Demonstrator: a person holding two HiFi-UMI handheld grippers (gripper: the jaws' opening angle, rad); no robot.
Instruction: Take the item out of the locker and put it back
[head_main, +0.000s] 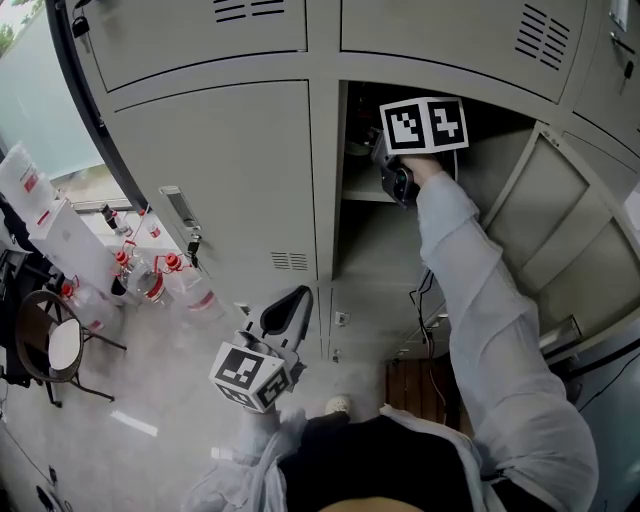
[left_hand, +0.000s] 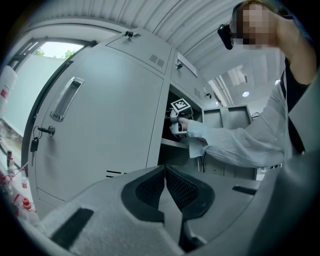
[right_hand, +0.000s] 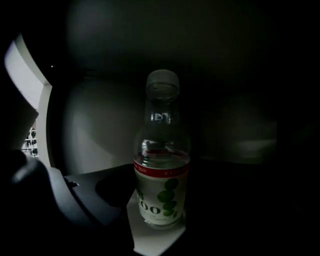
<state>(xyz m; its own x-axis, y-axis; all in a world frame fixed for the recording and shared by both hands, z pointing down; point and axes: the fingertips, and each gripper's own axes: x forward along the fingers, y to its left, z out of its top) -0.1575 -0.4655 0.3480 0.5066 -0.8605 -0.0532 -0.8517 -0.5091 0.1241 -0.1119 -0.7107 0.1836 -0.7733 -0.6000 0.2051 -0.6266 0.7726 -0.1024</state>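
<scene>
While the right arm (head_main: 480, 320) stretches level into the locker (head_main: 372, 245), the right tongs (head_main: 393, 172) clamp an upright clear bottle (right_hand: 161, 165) between them: pale cap, red band, green dots. The left tongs (head_main: 292, 305) hang low outside, pressed together, empty.

Bottle (right_hand: 162, 165): clear and upright, held between the jaws of the right tool (right_hand: 159, 220).
Cap (right_hand: 162, 80): pale, seated on the neck.
Label (right_hand: 161, 197): a red band is seen above green dots.
Jaws: the one at the view's left is pressed to the bottle's side; the other is lost in darkness.
Surroundings: dark locker interior (right_hand: 95, 130), with a pale frame edge (right_hand: 22, 70) at left.
</scene>
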